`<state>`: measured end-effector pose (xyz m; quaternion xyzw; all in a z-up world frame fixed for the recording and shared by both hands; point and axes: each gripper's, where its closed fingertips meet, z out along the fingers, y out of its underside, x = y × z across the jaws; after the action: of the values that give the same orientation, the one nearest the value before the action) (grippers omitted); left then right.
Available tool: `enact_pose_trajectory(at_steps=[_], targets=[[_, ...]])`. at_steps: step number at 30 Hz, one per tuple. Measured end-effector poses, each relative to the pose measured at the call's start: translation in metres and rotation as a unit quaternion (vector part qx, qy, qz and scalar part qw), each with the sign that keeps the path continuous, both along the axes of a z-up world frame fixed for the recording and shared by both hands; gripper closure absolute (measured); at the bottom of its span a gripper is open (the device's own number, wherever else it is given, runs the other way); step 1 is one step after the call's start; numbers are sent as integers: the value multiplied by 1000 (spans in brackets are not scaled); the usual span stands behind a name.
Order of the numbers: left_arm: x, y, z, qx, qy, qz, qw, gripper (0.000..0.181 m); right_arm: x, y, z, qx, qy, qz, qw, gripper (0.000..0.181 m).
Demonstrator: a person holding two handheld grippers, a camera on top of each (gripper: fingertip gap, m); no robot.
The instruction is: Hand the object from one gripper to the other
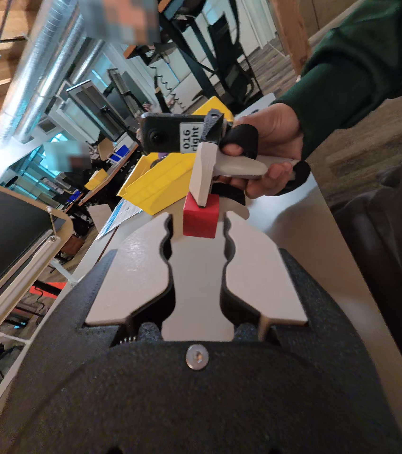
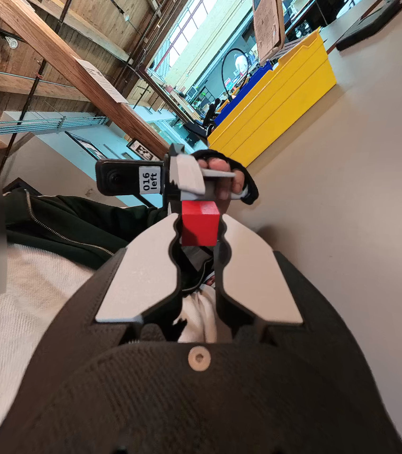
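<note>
We find the red cube [image 1: 201,221] held in the air above the pale surface [image 1: 293,226], caught at the tips of the right gripper [image 2: 200,221], whose fingers [image 2: 246,265] are clenched on two opposite faces. The left gripper [image 1: 197,218] straddles the same cube with its fingers [image 1: 141,265] spread. In the left wrist view a slim gap shows on either side, so they are released and not yet touching. We judge the cube to be light, rigid and solid-looking, probably plastic or painted wood, with flat matte faces and crisp edges. It should not deform or break, though its smooth faces could slide if pinched near a corner. We would take it squarely on the two free faces, centred, at right angles to the right gripper's hold, and close fully before the other lets go. Both pairs of fingers are flat pale-grey plates with wavy, dark-lined inner edges, set on coarse black textured bodies. A glossy yellow plastic bin [image 1: 160,186] sits on the surface behind, well clear of the exchange.
</note>
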<state>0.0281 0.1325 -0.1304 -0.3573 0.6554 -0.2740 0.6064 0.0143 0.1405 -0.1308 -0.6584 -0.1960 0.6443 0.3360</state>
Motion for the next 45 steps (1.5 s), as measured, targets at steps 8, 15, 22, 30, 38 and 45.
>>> enact_pose_trajectory(at_steps=[8, 15, 22, 30, 38, 45], targets=[[-3, 16, 5, -114, -38, 9, 993, 118, 13, 10, 10, 104, -47, -75, 991, 153], [-2, -12, 11, -467, -29, -165, 868, 118, 9, -4, 32, 330, -113, -113, 930, 153], [-8, -9, 20, -711, -21, -249, 657, 126, 2, -8, 27, 424, -174, -121, 880, 154], [-5, -16, 8, -727, 20, -252, 639, 148, -9, -7, 7, 559, -327, -130, 751, 153], [-4, -14, 11, -717, 4, -251, 650, 151, -11, -8, 6, 584, -345, -138, 722, 152], [-6, -6, 16, -666, -34, -226, 710, 152, -6, 5, 3, 513, -317, -159, 782, 110]])
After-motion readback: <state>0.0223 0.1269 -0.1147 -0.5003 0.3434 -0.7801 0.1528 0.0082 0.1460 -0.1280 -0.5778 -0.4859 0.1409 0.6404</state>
